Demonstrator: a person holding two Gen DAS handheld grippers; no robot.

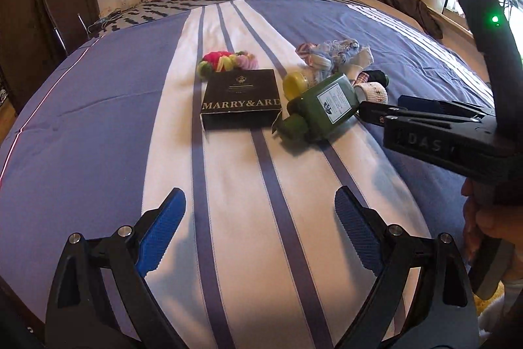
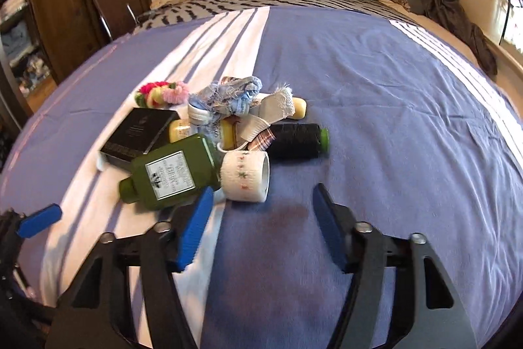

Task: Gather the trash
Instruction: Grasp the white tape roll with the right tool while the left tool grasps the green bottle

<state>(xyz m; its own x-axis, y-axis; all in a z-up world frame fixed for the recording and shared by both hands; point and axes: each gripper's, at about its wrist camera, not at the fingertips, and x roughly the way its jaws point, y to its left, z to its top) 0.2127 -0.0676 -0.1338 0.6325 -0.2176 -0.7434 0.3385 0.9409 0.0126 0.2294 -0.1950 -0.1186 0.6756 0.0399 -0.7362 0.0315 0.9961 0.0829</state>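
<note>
Though jaws wide, green bottle [image 2: 170, 174] just beside right hand-held gripper [image 2: 261, 215]

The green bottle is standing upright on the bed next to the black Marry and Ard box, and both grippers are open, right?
Not quite. The green bottle is lying on its side, not upright; both wrist views show it. The rest holds: it is beside the black box on the bed, and the left gripper and right gripper are open.

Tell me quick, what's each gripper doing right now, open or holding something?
Left gripper: open, holding nothing, above the bed.
Right gripper: open, holding nothing, close to the green bottle and white roll.
</note>
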